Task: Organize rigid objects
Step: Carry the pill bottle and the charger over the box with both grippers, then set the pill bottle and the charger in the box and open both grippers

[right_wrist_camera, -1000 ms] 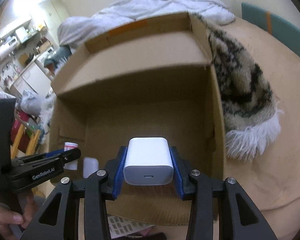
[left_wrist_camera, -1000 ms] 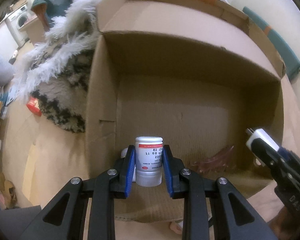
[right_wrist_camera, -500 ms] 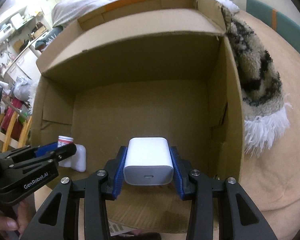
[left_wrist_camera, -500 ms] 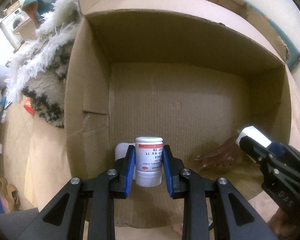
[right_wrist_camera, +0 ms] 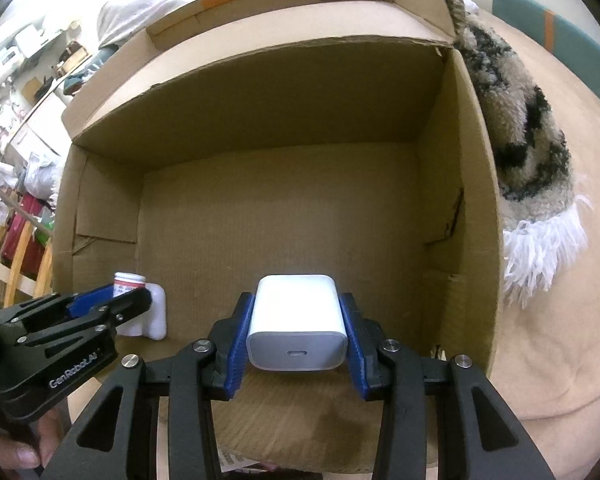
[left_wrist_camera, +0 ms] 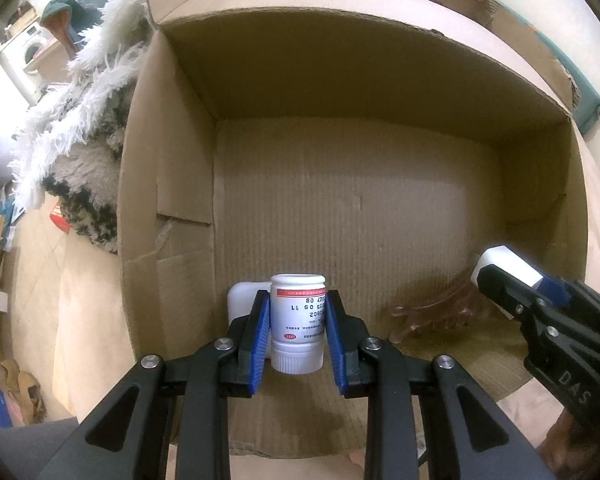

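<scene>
Though smooth, corrugated cardboard box (left_wrist_camera: pixel 340 208) floor

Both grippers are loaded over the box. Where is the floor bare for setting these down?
The cardboard box floor is bare across its middle and back. Crowded spots are the near left, where a white container stands beside the pill bottle, and the near right, where a translucent brown item lies below the charger.

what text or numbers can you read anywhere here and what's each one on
"GenRobot.AI": side of the black left gripper.
"DAS", cut off: body of the black right gripper.
"09 11" and "08", seen upside down: label of the white pill bottle with red band; its other print is too small.
White square charger block: no text.
Printed paper under the brown cardboard box: unreadable.
</scene>
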The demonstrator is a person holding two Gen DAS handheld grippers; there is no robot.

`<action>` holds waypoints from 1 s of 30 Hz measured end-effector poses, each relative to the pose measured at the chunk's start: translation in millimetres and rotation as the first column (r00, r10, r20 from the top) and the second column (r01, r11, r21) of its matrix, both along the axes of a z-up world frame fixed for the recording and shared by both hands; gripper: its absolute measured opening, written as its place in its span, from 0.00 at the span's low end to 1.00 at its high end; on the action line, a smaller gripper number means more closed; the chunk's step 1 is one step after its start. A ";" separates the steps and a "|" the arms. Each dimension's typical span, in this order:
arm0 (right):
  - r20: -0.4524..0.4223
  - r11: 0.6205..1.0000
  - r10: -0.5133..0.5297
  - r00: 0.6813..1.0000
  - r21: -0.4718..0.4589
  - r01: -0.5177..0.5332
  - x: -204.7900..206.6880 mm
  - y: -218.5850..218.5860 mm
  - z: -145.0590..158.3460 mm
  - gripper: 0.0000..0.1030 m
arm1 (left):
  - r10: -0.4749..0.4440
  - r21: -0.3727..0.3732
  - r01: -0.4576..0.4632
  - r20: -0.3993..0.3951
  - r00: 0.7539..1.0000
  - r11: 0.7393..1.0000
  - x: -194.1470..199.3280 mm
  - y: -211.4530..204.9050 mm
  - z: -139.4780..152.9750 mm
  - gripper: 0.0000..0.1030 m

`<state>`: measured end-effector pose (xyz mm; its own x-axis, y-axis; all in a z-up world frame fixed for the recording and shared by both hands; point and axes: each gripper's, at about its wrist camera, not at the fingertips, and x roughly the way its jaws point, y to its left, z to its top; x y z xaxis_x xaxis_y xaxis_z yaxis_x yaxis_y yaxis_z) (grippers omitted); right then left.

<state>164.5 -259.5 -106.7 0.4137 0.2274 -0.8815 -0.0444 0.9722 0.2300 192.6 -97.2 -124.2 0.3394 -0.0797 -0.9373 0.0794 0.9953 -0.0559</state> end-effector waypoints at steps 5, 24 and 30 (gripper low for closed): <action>0.074 1.000 -0.013 0.997 -0.002 0.013 -2.7 -2.4 14.7 0.42 | 0.003 0.000 -0.003 0.027 1.000 1.000 -2.7 1.4 5.8 0.24; 0.135 0.993 -0.046 0.990 0.116 0.030 -3.5 -12.3 35.8 0.94 | -0.010 -0.020 0.012 0.081 0.997 1.000 -9.9 4.6 32.8 0.65; 0.156 0.989 -0.069 0.985 0.138 0.047 -6.3 -16.5 44.8 0.94 | 0.007 -0.066 -0.001 0.099 0.995 0.998 -18.0 12.3 44.0 0.65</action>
